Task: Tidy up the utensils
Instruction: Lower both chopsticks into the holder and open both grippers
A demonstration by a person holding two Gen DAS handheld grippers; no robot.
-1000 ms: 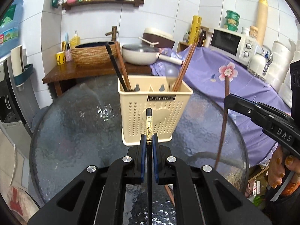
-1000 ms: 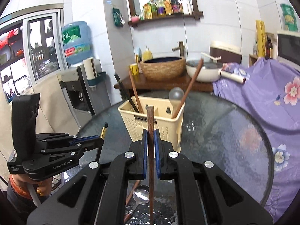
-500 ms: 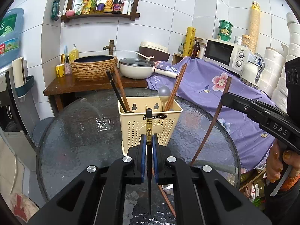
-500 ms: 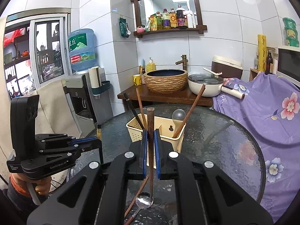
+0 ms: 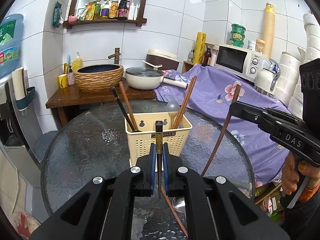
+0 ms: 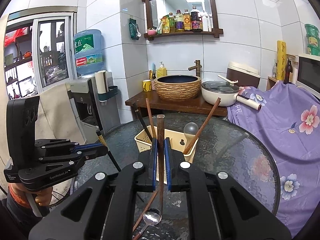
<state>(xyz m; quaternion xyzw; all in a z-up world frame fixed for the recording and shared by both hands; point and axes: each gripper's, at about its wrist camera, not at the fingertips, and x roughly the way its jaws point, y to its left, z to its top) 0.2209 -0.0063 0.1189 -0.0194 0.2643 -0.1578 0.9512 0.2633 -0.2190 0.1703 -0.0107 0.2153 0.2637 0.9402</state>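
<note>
My left gripper point(image 5: 159, 150) is shut on a black chopstick point(image 5: 159, 132) with a gold band, held upright above the glass table point(image 5: 80, 140). My right gripper point(image 6: 160, 150) is shut on a brown chopstick point(image 6: 160, 128), also upright. Just beyond both stands the cream utensil holder point(image 5: 140, 142) point(image 6: 176, 138). A black and a brown chopstick lean in its left part, and a brown chopstick and a spoon in its right part. The right gripper point(image 5: 233, 107) shows right of the holder, and the left gripper point(image 6: 103, 150) left of it. A metal spoon point(image 6: 153, 217) and another brown chopstick point(image 6: 144, 214) lie on the table below.
Behind the round table stand a wooden washstand point(image 5: 96, 98) with a woven basin point(image 5: 99, 78) and a white pan point(image 5: 143, 78). Purple floral cloth point(image 5: 216, 96) covers the right side, under a microwave point(image 5: 238, 62). A water dispenser point(image 6: 88, 92) stands at the left.
Both grippers have risen with their chopsticks still gripped. The holder now sits lower and farther off in both views, and more of the wall shows.
</note>
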